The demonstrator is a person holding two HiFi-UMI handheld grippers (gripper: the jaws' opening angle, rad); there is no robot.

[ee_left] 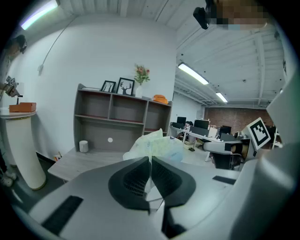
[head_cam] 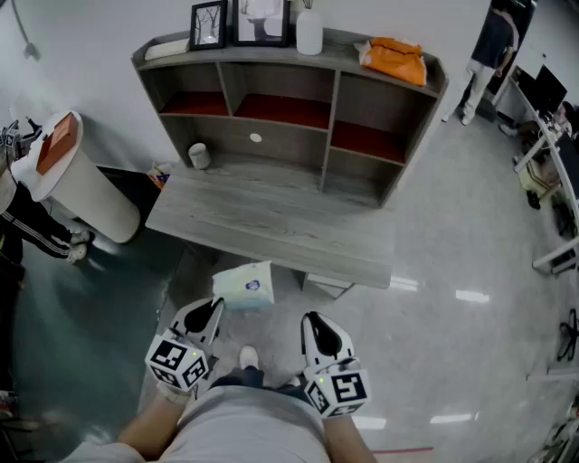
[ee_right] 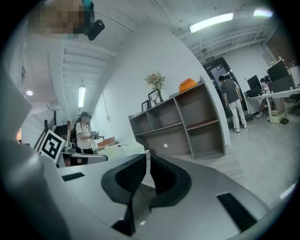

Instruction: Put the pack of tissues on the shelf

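The pack of tissues [head_cam: 244,286], pale with a blue print, hangs just in front of the grey desk [head_cam: 271,231]. My left gripper [head_cam: 215,312] is shut on its near edge. In the left gripper view the pack [ee_left: 157,143] sticks out beyond the closed jaws of the left gripper [ee_left: 151,159], toward the shelf [ee_left: 122,115]. The grey shelf [head_cam: 289,104] with red-lined compartments stands at the back of the desk. Beside the left one, my right gripper [head_cam: 317,324] is shut with nothing in it. The right gripper view shows the jaws of the right gripper [ee_right: 147,154] closed and empty.
On top of the shelf are picture frames [head_cam: 210,24], a white vase [head_cam: 309,32] and an orange bag [head_cam: 393,59]. A white cup [head_cam: 199,155] sits on the desk. A white cylindrical stand [head_cam: 81,185] and a person [head_cam: 27,222] are at left; another person [head_cam: 493,45] stands far right.
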